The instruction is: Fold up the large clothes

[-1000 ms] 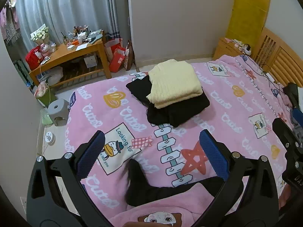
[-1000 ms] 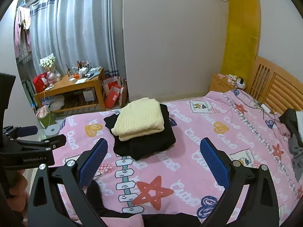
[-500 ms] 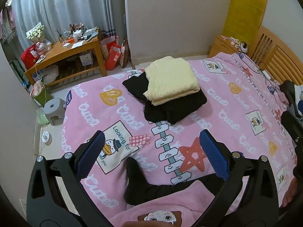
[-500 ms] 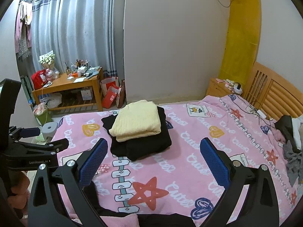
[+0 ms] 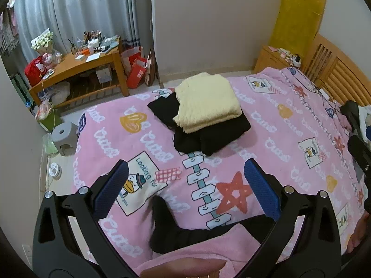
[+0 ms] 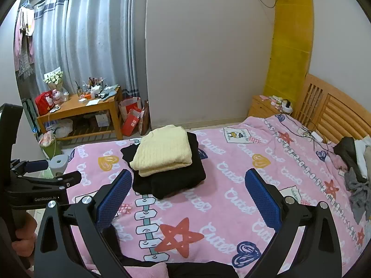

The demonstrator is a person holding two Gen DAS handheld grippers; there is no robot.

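A folded cream knit sweater (image 5: 206,103) lies on top of a folded black garment (image 5: 208,136) on the pink patterned bedspread (image 5: 273,153); the stack also shows in the right wrist view (image 6: 164,150). My left gripper (image 5: 185,190) is open and empty, held above the near part of the bed. My right gripper (image 6: 187,197) is open and empty, also above the bed, short of the stack. A loose pile of grey and dark clothes (image 6: 354,180) lies at the right by the headboard. The person's dark legs and pink top (image 5: 185,234) are under the left gripper.
A wooden headboard (image 6: 336,113) and nightstand (image 6: 266,106) stand at the right. A cluttered wooden table (image 6: 78,108), red bags (image 6: 132,120) and a grey stool (image 5: 65,134) stand beyond the bed's left side. Cables (image 6: 308,129) lie on the bedspread near the headboard.
Both grippers have risen and tilted up a little, so more wall and curtain shows. Both stayed open. The folded stack has not moved.
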